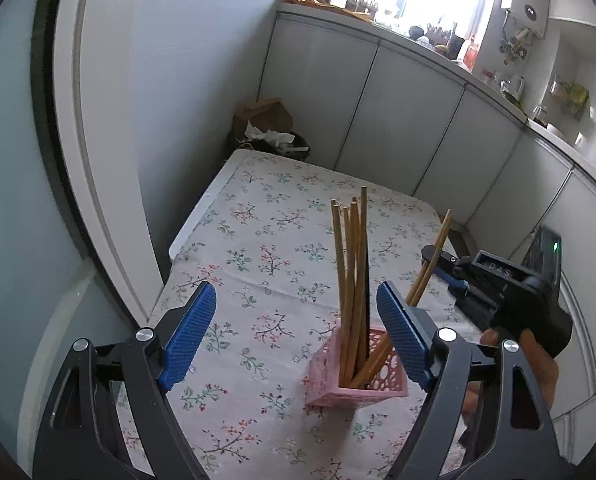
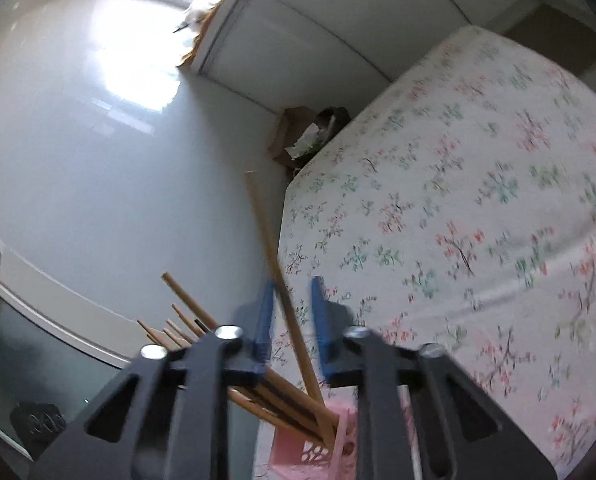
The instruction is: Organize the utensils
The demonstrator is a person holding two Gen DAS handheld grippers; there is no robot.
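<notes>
A pink perforated basket (image 1: pixel 358 376) stands on the floral tablecloth (image 1: pixel 265 240) and holds several wooden chopsticks (image 1: pixel 350 272) upright. My left gripper (image 1: pixel 298 332) is open and empty, its blue pads either side of the view; the basket sits just ahead by the right pad. My right gripper (image 1: pixel 438 264) comes in from the right. In the right wrist view its jaws (image 2: pixel 291 312) stand partly apart around one wooden chopstick (image 2: pixel 277 272), whose lower end rests in the basket (image 2: pixel 318 440). The view is blurred, so the grip is unclear.
The table stands in a corner, with a white wall (image 1: pixel 185 80) on the left and white cabinets (image 1: pixel 398 120) behind. A brown paper bag and dark bin (image 1: pixel 269 128) sit on the floor past the far table edge. A cluttered counter (image 1: pixel 438 36) runs above the cabinets.
</notes>
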